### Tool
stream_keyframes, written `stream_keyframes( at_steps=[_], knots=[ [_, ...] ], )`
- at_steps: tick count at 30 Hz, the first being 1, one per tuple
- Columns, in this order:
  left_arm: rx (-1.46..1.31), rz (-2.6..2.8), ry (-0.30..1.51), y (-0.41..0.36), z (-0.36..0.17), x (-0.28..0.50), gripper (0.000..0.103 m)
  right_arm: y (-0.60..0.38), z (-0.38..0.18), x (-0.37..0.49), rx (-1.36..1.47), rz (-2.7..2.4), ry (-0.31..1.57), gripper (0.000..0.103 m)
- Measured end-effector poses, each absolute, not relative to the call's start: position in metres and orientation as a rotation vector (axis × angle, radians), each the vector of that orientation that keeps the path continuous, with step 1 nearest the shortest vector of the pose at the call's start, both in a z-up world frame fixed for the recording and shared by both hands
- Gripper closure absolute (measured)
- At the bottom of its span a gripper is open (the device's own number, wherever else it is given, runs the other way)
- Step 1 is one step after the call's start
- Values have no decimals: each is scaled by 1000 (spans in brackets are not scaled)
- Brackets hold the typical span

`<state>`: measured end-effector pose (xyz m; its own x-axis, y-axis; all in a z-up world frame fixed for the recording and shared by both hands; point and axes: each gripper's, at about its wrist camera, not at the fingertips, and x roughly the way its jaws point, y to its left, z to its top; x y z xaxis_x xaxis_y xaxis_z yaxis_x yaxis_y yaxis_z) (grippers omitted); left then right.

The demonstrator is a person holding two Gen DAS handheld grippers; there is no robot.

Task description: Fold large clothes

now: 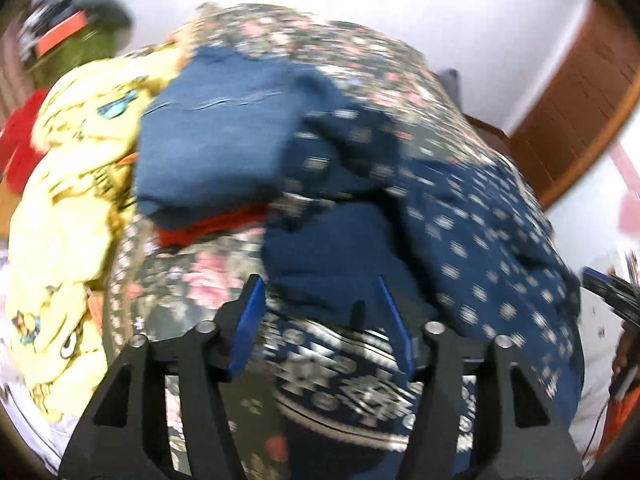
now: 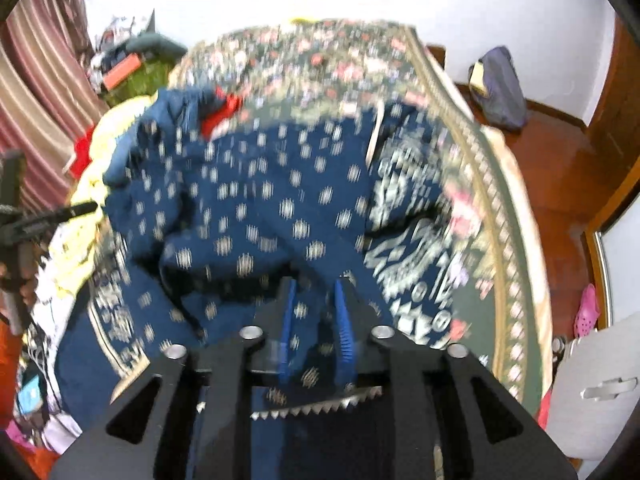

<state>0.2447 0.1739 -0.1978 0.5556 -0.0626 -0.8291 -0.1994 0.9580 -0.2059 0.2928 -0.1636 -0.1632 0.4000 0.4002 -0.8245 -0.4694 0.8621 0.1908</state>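
Blue patterned garment lies rumpled across the floral bedspread, toward its near edge, beside a folded blue stack. Left gripper hangs open above the cloth, gripping nothing. Right gripper, jaws narrowly parted, has a fold between them, apparently loose. Best spread it flat, then pinch matching corners.

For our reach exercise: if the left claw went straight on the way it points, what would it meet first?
Probably the dark blue, white-patterned cloth garment lying crumpled directly ahead of the left claw; blur leaves depth uncertain.
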Motion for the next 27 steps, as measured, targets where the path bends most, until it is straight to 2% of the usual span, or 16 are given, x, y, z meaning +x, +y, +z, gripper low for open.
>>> stream_keyframes(
  at_steps=[2,4,10,18,23,25,27],
  knots=[
    [-310,120,994,186,-207,252,39,-169,-155,302,-49,523,976,49],
    [-336,124,1019,194,-219,264,39,-172,-152,314,-41,475,941,42],
    [-412,76,1077,206,-251,293,39,-185,-164,356,-39,378,960,42],
    [-540,-9,1095,213,-276,331,39,-190,-213,417,32,347,1109,42],
    [-464,-8,1063,199,-280,342,39,-181,-231,445,61,371,1147,41],
    [-448,-4,1040,197,-278,342,44,-175,-232,453,44,377,1127,41],
    [-452,-16,1026,195,-274,343,60,-168,-232,461,36,399,1113,41]
  ],
)
